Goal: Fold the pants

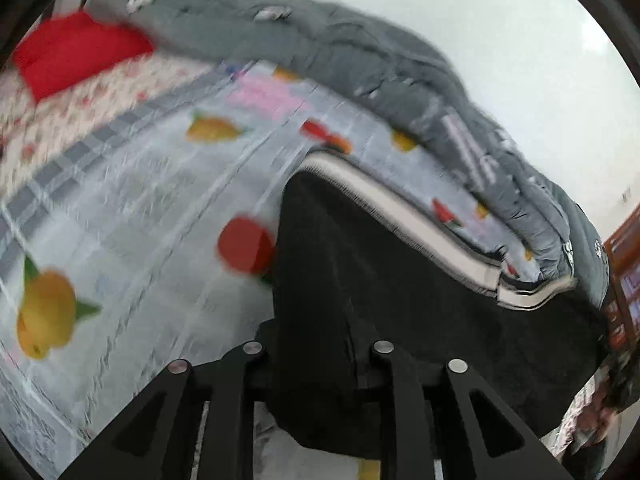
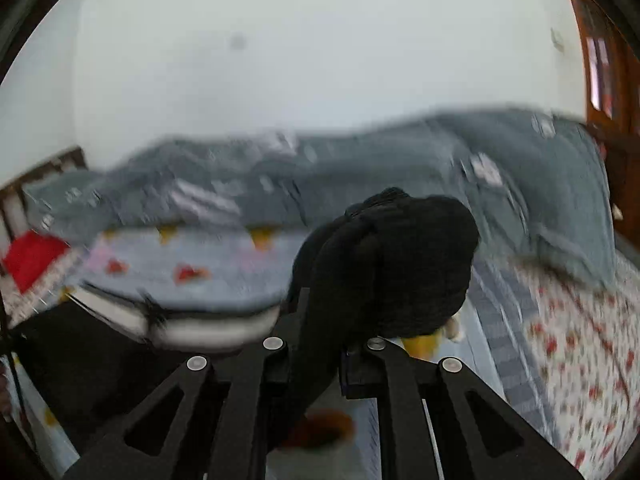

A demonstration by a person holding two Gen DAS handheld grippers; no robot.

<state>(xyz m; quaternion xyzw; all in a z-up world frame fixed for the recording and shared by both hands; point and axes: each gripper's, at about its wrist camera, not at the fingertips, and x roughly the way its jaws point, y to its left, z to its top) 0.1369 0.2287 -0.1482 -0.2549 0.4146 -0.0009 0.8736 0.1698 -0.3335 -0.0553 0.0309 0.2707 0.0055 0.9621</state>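
The black pants (image 1: 400,280) with a white-striped waistband (image 1: 400,204) hang lifted above the fruit-print sheet (image 1: 140,200). My left gripper (image 1: 316,364) is shut on the black cloth, which drapes over and between its fingers. In the right wrist view my right gripper (image 2: 320,360) is shut on a bunched fold of the pants (image 2: 400,260), which bulges up in front of the camera. The rest of the pants (image 2: 80,360) and the waistband (image 2: 208,328) stretch to the left. Both views are motion-blurred.
A rumpled grey quilt (image 1: 360,52) lies along the far side of the bed, against a white wall. A red pillow (image 1: 72,52) sits on a floral sheet (image 1: 80,112) at the head. A wooden door (image 2: 600,60) stands at the right.
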